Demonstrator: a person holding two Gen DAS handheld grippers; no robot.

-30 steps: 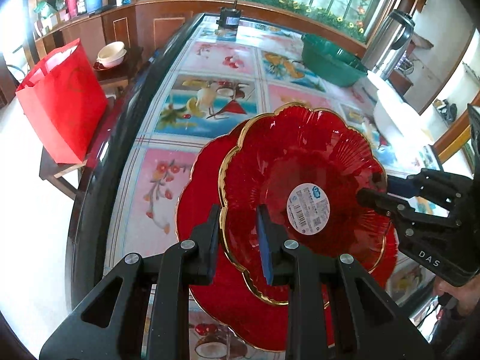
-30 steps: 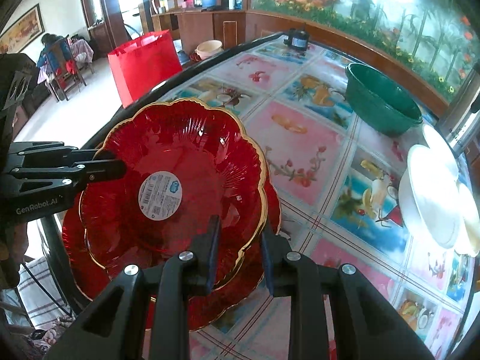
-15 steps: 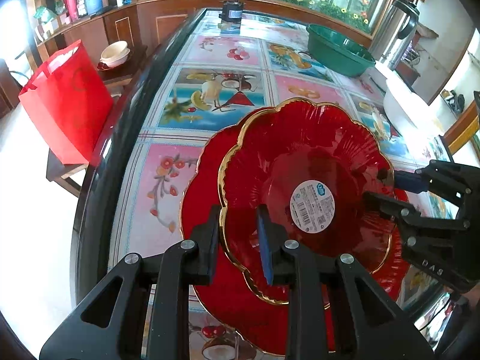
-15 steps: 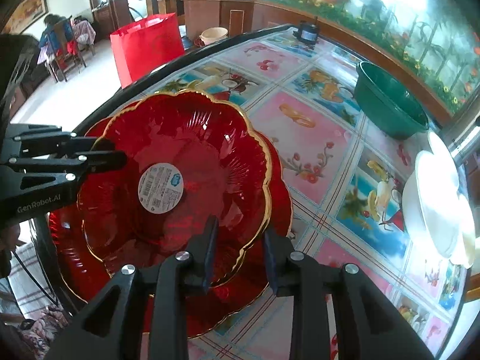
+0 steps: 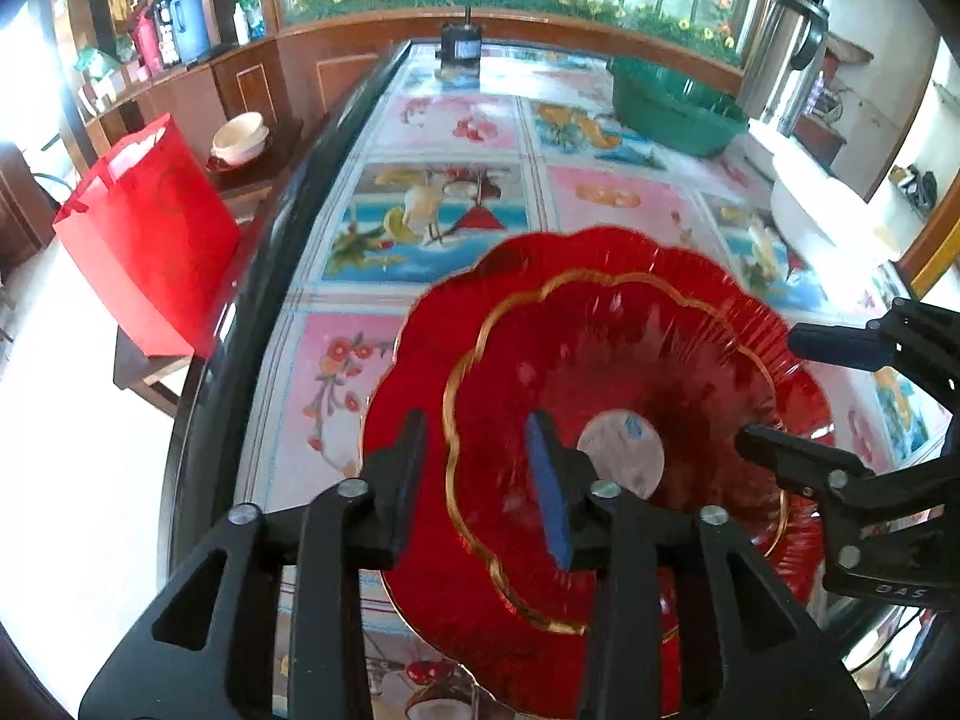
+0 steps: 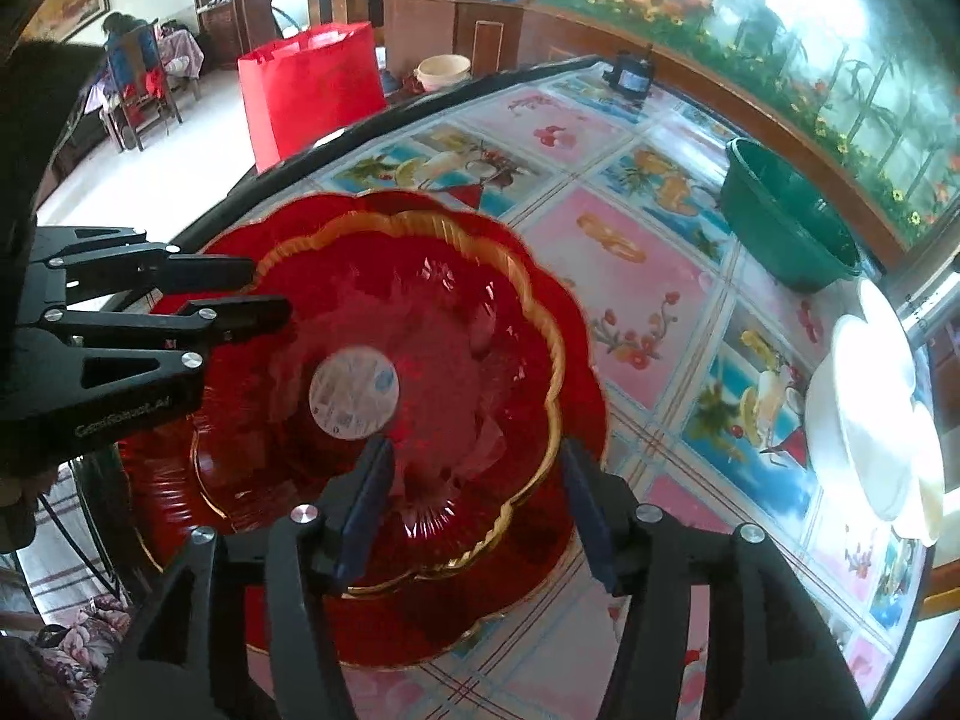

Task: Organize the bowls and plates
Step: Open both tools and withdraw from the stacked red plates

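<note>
Plates first: a small red plate [image 5: 618,372] with a gold scalloped rim sits nested on a larger red plate [image 5: 414,396], both lying on the picture-tiled surface [image 5: 432,222] near its dark curved edge, and a round white sticker [image 5: 621,447] marks the small plate's middle. Left gripper [image 5: 480,468] has just been opening; its jaws now stand moderately apart, straddling the small plate's gold rim on one side without pressing it. Right gripper [image 6: 474,504] has likewise just been opening (rather wider of the two), and its blue pads stand clear on either side of the rim on the opposite side, so neither one holds anything. Each gripper shows in the other's view, reaching in over the plates from the side. Farther along the surface a green bowl [image 6: 786,222] sits well apart from the plates, and white dishes [image 6: 864,414] are stacked near the far edge. Off the surface, a red bag [image 5: 150,246] stands on a low bench, with a cream bowl [image 5: 240,135] on a stand behind it.
</note>
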